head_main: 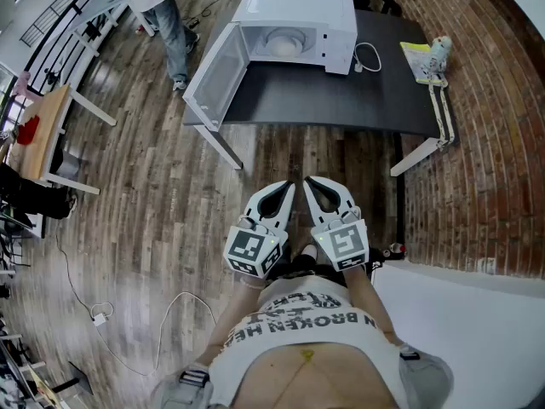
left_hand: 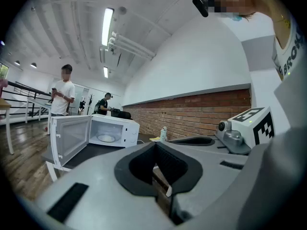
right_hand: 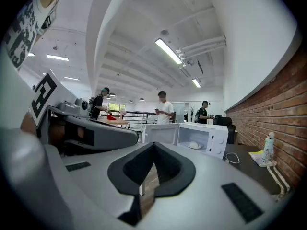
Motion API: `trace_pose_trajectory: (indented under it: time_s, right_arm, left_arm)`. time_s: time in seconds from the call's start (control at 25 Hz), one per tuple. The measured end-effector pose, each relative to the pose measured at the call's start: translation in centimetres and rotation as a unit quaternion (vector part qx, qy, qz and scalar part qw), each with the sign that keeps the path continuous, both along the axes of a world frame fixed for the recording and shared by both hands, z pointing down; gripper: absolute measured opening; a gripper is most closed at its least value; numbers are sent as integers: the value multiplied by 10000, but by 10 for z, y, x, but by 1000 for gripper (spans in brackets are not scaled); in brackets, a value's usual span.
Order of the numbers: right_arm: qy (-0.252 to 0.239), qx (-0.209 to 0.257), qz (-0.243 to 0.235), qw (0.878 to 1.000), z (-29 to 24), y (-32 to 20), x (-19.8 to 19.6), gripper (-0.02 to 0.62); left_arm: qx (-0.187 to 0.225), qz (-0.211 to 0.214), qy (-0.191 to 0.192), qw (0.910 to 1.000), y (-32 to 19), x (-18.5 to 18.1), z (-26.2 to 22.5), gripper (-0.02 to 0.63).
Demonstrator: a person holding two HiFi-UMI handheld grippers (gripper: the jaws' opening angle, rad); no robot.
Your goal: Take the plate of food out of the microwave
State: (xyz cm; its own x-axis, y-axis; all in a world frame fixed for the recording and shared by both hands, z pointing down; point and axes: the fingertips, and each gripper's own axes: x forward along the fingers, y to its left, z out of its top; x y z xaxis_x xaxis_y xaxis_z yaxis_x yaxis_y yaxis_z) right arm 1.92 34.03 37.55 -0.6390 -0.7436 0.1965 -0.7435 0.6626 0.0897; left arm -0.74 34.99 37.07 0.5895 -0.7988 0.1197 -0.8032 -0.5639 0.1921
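The white microwave [head_main: 294, 20] stands on the dark table [head_main: 341, 100] with its door [head_main: 217, 79] swung wide open to the left. Inside it sits a white plate [head_main: 285, 45] with pale food. The plate [left_hand: 106, 138] also shows far off in the left gripper view, and the plate [right_hand: 194, 145] in the right gripper view. My left gripper [head_main: 289, 187] and right gripper [head_main: 309, 182] are side by side close to my body, over the wooden floor and well short of the table. Both are shut with nothing between the jaws.
A white cable [head_main: 368, 56] lies right of the microwave. A yellow paper and a small bottle [head_main: 438, 51] sit at the table's far right corner. A person [head_main: 166, 15] stands beyond the open door. A wooden table [head_main: 38, 135] is at the left; a brick wall [head_main: 502, 143] runs along the right.
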Motion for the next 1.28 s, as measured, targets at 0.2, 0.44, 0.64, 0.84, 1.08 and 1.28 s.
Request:
trace_pose_trajectory:
  time_s: [0.2,0.44,0.64,0.84,1.08,1.28]
  right_arm:
    - [-411,48,14,9991,-1,-7,5,8]
    - [-380,72,6,9993,-5,-17,12,8]
    - [-360,32,-39,9993,-1,-43,1,8]
    - [-265,-43,45,9996,1,-83,-19,8]
    - [-253,4,245,9994,-4,-142,-45,8]
    - [-264,-11,417,9988,-3,-179,-64,8]
  left_arm:
    - [50,-27,99,9999,-6,-1,0,8]
    - [50,-99,281,9995,-13,-7,0,8]
    - [-1,-88,327,9994,-39,-19,6,8]
    - [-22,110,293,9995,-84,-31,6,8]
    - [34,549,315,9980,-146,-47,-4,8]
    - [-13,784,292,9965,-182,-62,-3,8]
